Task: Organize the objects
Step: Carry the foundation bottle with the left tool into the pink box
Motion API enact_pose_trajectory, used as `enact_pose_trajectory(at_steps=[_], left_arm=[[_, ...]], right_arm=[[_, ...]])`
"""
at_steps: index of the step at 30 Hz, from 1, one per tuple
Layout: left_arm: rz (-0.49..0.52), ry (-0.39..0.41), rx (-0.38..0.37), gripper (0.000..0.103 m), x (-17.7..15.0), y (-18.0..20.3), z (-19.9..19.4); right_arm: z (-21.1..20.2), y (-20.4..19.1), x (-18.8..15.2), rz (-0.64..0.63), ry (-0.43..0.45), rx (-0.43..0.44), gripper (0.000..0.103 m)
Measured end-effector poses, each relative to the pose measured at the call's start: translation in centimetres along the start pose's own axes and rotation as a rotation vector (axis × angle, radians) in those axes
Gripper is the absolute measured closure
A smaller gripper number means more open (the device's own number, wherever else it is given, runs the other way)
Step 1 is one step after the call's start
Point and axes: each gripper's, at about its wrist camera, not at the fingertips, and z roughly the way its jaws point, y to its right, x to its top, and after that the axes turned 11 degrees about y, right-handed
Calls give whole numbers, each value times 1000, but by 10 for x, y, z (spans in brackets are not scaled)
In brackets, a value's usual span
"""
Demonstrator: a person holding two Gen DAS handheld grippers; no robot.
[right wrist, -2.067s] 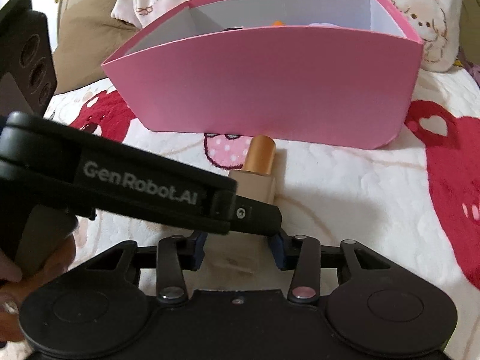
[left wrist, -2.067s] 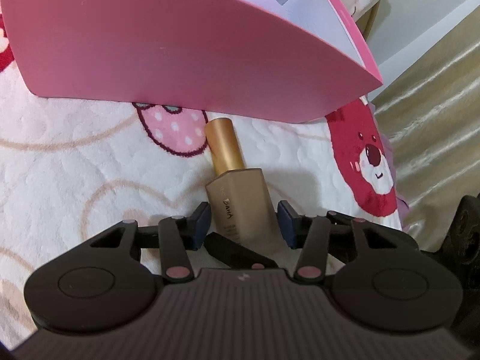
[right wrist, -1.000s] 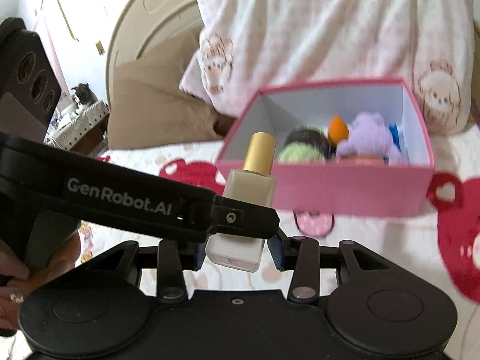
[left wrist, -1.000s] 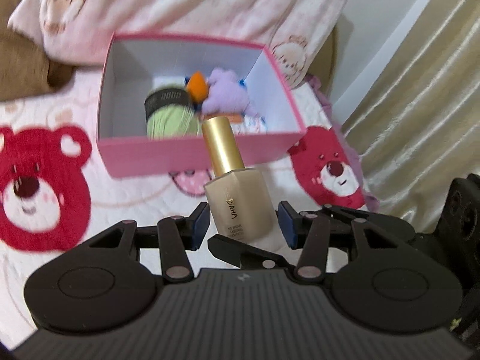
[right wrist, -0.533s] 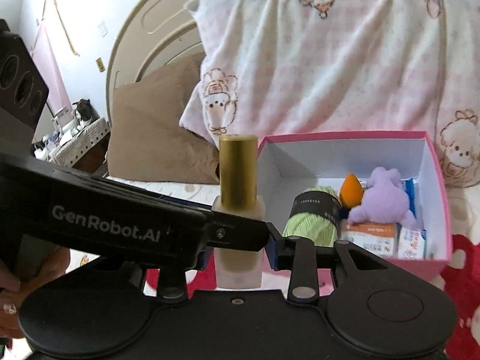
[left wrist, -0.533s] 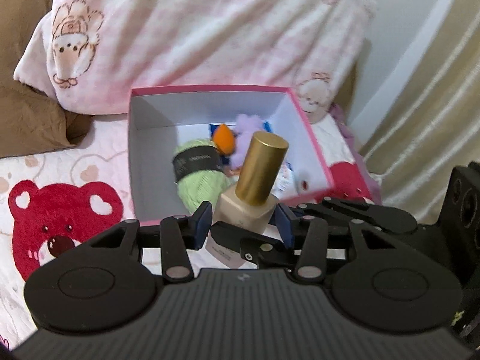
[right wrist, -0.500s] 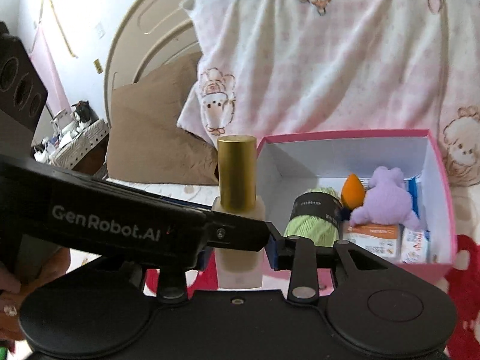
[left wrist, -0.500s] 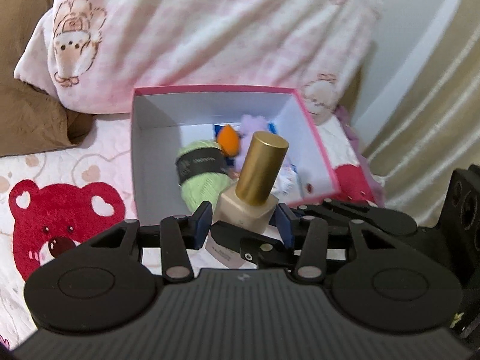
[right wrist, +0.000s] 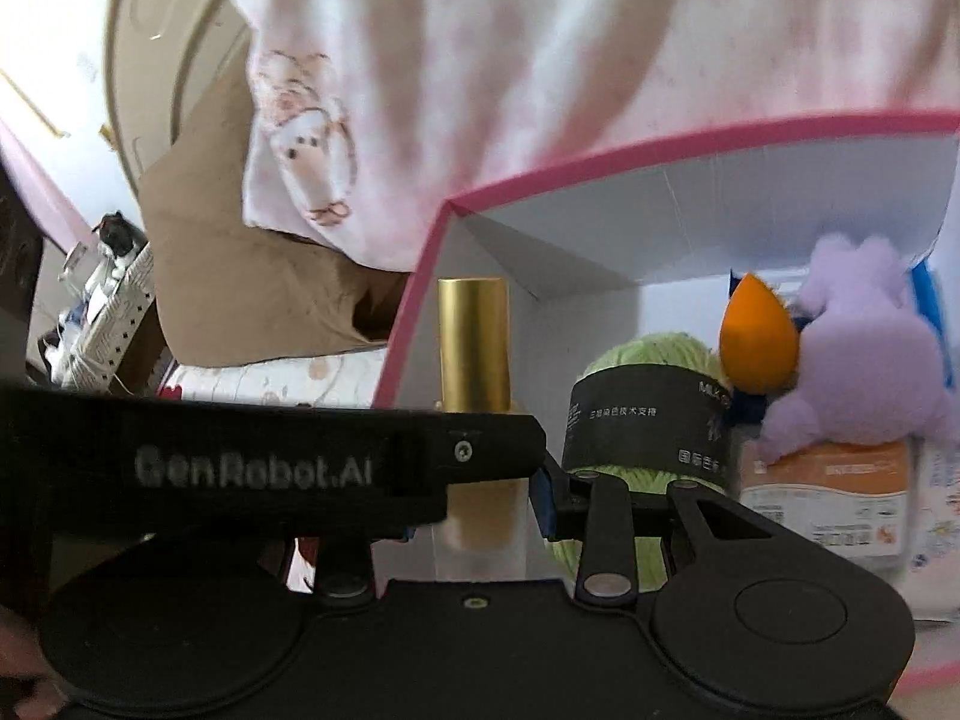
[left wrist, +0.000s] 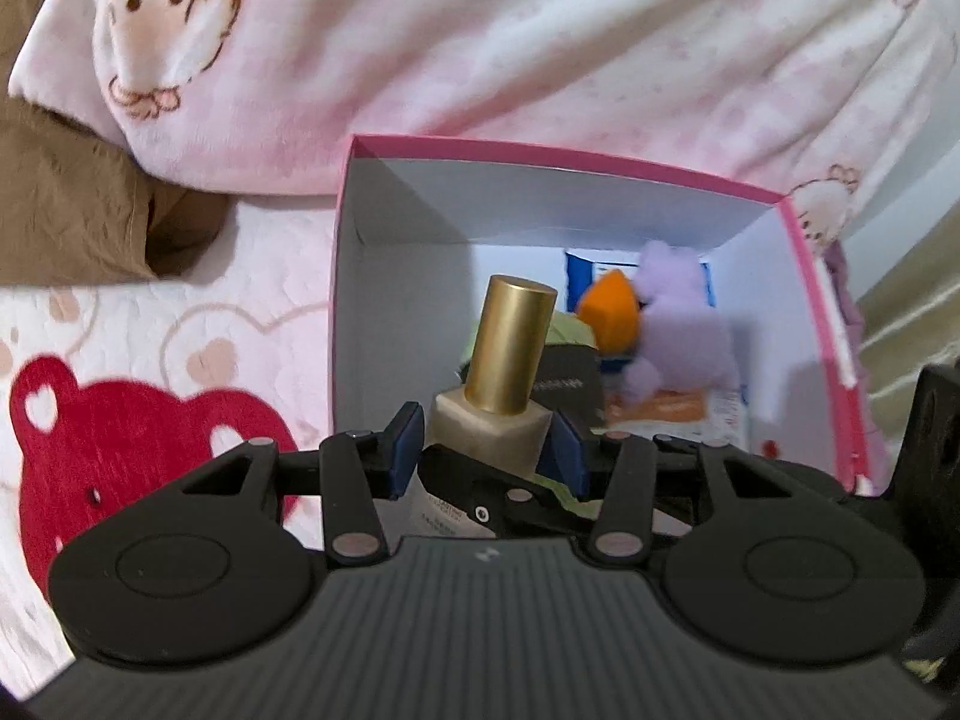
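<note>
A beige foundation bottle (left wrist: pixel 487 429) with a gold cap (left wrist: pixel 510 354) stands upright, held by both grippers at once. My left gripper (left wrist: pixel 487 450) is shut on the bottle's body. My right gripper (right wrist: pixel 477 498) is shut on the same bottle (right wrist: pixel 477 516), with the left gripper's black finger crossing in front of it. The bottle hangs over the left part of the open pink box (left wrist: pixel 540 153), above its white inside. The box also shows in the right wrist view (right wrist: pixel 690 138).
Inside the box are a green yarn ball (right wrist: pixel 651 396) with a black band, an orange sponge (right wrist: pixel 757 339), a purple plush toy (right wrist: pixel 864 354) and small packets (right wrist: pixel 840 492). A pink-and-white blanket (left wrist: pixel 480 42) and a brown pillow (left wrist: pixel 72 204) lie behind.
Both grippers carried the bottle up off the bed cover, turned it upright and moved it forward. It now sits over the box's left side, much closer to the box.
</note>
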Motion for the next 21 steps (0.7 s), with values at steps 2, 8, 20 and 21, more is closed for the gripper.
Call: enact_pose_trajectory(at_steps=[2,8,20,21], left_arm=[[19,3,14,58,3,1,5],[-11,-4,34,59,3,1,22],[-94,105,-8,42,6,-10,22],[-97,118,-19,42,7,-11,20]], right_arm=[[8,3,2,21,-2,3,63],[19,13,-3,38,-2,-12,63],[29,6,2,39,-17,-84,56],[27,4,2,37,-6,-74,57]])
